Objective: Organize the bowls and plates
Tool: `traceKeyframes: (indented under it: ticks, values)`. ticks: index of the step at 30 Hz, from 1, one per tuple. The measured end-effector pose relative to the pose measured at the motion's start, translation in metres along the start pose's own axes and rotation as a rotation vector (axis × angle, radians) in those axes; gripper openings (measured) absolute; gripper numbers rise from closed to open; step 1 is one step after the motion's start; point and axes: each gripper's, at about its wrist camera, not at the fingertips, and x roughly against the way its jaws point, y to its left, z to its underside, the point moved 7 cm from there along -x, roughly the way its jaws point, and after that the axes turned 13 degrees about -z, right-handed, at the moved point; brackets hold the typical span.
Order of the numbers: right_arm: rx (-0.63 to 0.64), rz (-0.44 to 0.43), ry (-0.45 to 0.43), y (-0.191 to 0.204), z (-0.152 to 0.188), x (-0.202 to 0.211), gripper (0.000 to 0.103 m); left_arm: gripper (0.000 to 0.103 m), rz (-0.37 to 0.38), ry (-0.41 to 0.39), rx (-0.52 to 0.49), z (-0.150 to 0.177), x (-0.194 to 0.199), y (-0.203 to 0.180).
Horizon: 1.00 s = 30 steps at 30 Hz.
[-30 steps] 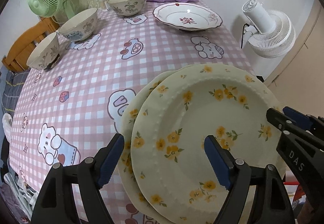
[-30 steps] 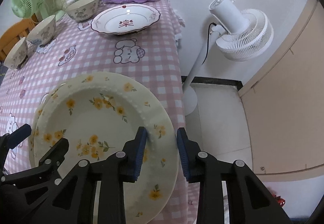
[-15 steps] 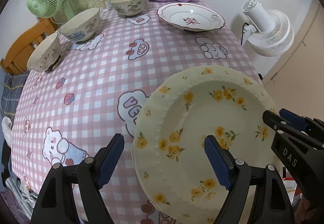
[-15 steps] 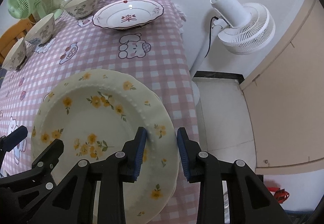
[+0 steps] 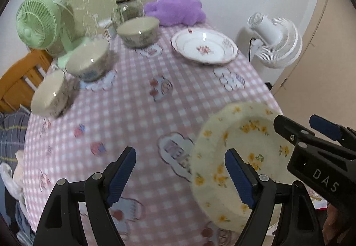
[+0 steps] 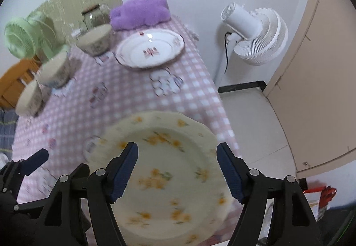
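Note:
A cream plate with yellow flowers (image 6: 169, 170) lies at the table's near right corner, blurred; in the left wrist view (image 5: 235, 157) it sits at the right. My right gripper (image 6: 178, 170) is open above it, holding nothing. My left gripper (image 5: 180, 174) is open and empty over the pink checked tablecloth (image 5: 138, 112), left of the plate. A white plate with a red rim (image 5: 203, 49) lies at the far right. Three bowls (image 5: 87, 61) (image 5: 138, 31) (image 5: 51, 94) stand along the left and back.
A green fan (image 5: 36, 22), a glass jar (image 5: 129, 8) and a purple cushion (image 5: 175, 12) stand at the table's back. A white floor fan (image 6: 255, 34) stands right of the table. A wooden chair (image 5: 17, 81) is at the left.
My right gripper was shut on the flowered plate's rim and has opened, letting it go. Both grippers have pulled up and back. The flowered plates now look like one stack.

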Motion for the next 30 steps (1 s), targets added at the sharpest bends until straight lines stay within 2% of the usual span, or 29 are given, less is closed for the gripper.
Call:
traceKeyframes:
  ticks: [4, 8, 10, 18, 24, 26, 30]
  values:
    - [0.007, 0.016, -0.049, 0.024, -0.016, 0.007, 0.076, 0.092, 0.003, -0.057, -0.002, -0.023, 0.003, 0.022]
    - [-0.024, 0.032, -0.093, 0.035, -0.033, 0.010, 0.076, 0.092, 0.069, -0.055, 0.022, -0.041, -0.002, 0.032]
    - [-0.027, 0.028, -0.112, 0.040, -0.044, 0.010, 0.076, 0.092, 0.076, -0.065, 0.023, -0.052, -0.004, 0.034]
    - [0.029, 0.004, -0.104, 0.037, -0.085, -0.012, 0.076, 0.094, -0.018, -0.092, 0.012, -0.093, -0.019, 0.023]
    - [0.076, -0.038, -0.107, 0.023, -0.124, -0.037, 0.076, 0.093, -0.085, -0.115, 0.040, -0.131, -0.038, 0.007]
    - [0.081, -0.072, -0.101, 0.019, -0.138, -0.048, 0.076, 0.093, -0.085, -0.112, 0.057, -0.140, -0.045, 0.003]
    - [0.110, -0.073, -0.092, 0.010, -0.161, -0.069, 0.076, 0.092, -0.091, -0.097, 0.085, -0.158, -0.063, -0.007]
